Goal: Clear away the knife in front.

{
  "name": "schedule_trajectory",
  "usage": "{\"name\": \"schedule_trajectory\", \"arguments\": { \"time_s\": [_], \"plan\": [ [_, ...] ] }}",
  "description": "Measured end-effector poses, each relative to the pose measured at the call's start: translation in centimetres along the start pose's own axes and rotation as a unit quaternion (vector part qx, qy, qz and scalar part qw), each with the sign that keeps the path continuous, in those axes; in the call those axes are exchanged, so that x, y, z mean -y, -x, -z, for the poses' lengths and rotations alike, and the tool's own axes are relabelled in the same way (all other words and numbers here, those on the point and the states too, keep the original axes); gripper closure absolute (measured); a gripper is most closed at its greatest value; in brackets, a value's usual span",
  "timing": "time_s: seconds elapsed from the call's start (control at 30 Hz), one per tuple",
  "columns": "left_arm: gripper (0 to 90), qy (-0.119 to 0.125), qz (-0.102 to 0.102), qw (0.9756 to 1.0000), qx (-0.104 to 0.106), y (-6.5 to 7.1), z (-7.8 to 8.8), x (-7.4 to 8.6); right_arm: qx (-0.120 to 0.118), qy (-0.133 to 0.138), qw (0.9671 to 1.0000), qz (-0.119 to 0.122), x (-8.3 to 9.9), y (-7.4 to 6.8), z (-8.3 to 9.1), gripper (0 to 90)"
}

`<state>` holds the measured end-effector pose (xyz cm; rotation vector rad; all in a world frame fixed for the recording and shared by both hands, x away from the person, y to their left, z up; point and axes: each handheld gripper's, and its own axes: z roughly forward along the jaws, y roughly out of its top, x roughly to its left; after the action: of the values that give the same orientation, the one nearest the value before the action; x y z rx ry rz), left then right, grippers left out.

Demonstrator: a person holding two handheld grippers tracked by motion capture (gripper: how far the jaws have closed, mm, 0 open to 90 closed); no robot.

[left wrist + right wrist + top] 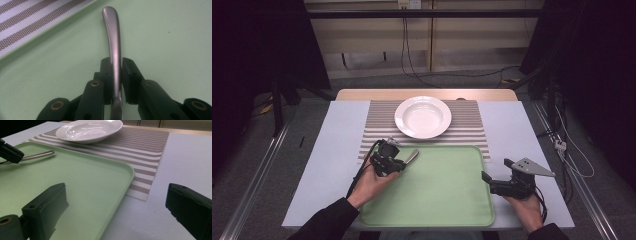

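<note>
A metal utensil handle (113, 42) is clamped between the jaws of the left gripper (115, 75), projecting beyond them above the green tray (447, 200). The right gripper (120, 202) is held open over the tray's edge.

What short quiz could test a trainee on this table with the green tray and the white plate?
1. True or false: the left gripper is shut on the curved grey metal handle.
2. What lies under the round white ceramic plate? A: pale green plastic tray; B: brown-and-white striped woven mat; C: bare wood.
3. How do the right gripper's jaws stand?

Key: 1 true. 2 B. 3 Wide open, holding nothing, beside the tray's right edge.
</note>
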<state>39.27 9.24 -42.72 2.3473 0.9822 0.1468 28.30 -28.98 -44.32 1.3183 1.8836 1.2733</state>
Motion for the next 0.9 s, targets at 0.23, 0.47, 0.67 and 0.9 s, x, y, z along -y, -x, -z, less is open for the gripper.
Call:
{"name": "schedule_trajectory", "arguments": {
  "time_s": [0.23,0.47,0.67,0.9],
  "plan": [
    [79.8,-0.006,0.007,1.0000,-0.004,0.3,-0.6,0.5,0.001,0.001,1.0000,-0.001,0.0,0.0,0.0,3.6],
    [79.6,-0.007,0.015,0.9998,-0.008,0.8,-0.1,1.4,0.000,0.001,1.0000,-0.001,0.0,0.0,0.0,3.6],
    [79.6,-0.013,0.013,0.9998,-0.006,1.1,0.4,2.1,0.000,0.001,1.0000,0.000,0.0,0.1,0.0,3.6],
    [79.5,-0.013,0.011,0.9998,-0.002,1.2,0.9,2.7,-0.001,0.001,1.0000,0.001,0.0,0.0,0.0,3.5]
  ]
}}
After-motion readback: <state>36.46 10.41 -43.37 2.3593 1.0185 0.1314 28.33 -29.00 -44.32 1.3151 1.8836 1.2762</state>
